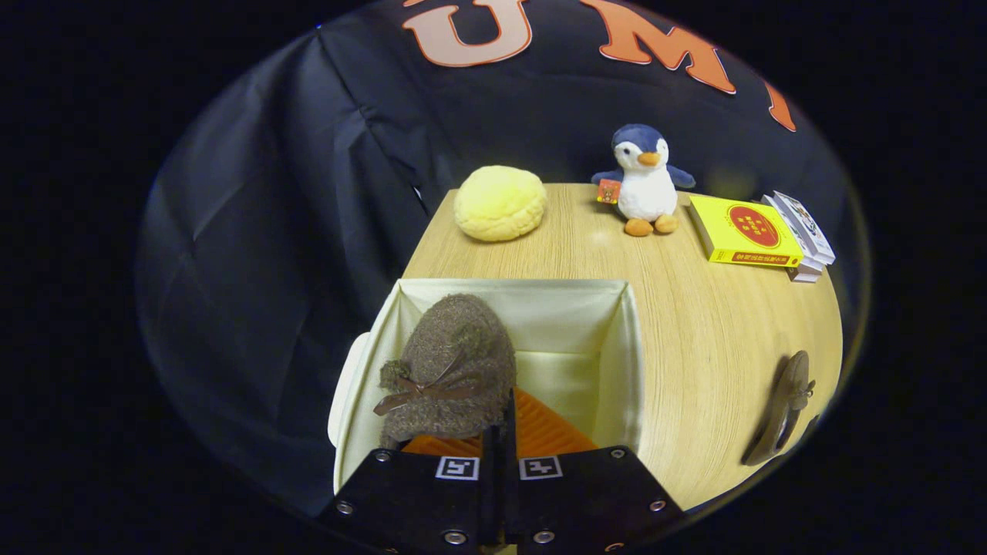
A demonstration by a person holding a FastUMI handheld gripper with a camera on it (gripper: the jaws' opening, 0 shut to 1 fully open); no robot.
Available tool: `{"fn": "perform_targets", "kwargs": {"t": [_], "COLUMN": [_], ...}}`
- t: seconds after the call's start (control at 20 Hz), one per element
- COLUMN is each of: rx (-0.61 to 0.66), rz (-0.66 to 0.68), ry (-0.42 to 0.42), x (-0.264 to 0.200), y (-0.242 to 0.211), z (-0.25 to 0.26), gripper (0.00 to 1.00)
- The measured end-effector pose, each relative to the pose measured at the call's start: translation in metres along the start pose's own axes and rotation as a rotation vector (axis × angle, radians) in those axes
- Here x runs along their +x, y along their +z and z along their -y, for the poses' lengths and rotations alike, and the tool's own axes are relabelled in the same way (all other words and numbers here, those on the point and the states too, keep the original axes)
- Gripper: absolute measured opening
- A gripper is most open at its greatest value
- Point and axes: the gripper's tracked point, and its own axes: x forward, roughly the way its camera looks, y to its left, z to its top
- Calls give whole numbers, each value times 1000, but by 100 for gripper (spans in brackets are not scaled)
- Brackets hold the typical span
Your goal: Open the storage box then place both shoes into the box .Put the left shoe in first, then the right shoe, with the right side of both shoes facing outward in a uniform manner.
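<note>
The bench (pixel 709 339) carries an open storage box (pixel 617 339) just ahead of the tool (pixel 499 432), with its pale lining bare on the far and right walls. Over the box's left half hangs the first shoe (pixel 451 370), a brown fuzzy slipper with a small bow, toe pointing away and toward the far wall. The tool's fingers are drawn together on the slipper's heel edge, so it is gripping the shoe, though the exact contact is hidden behind the tool body. The second shoe (pixel 783 408) lies on the bench well to the right of the box, near the bench edge.

The step in hand looks like setting the left shoe into the box. To do it well, lower the slipper against the left wall so the right half stays free for its partner, keep its right side turned outward, and let it settle on the box floor before the fingers part. Releasing early could let it tip over.
</note>
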Motion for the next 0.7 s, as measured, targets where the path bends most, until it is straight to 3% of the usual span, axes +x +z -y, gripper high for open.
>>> {"fn": "perform_targets", "kwargs": {"t": [0.3, 0.55, 0.7], "rx": [38, 42, 87], "rz": [-148, -232, -277], "ry": [-43, 58, 159], "x": [38, 42, 27], "y": [-36, -56, -61], "z": [-12, -31, -36], "gripper": [6, 15, 22]}}
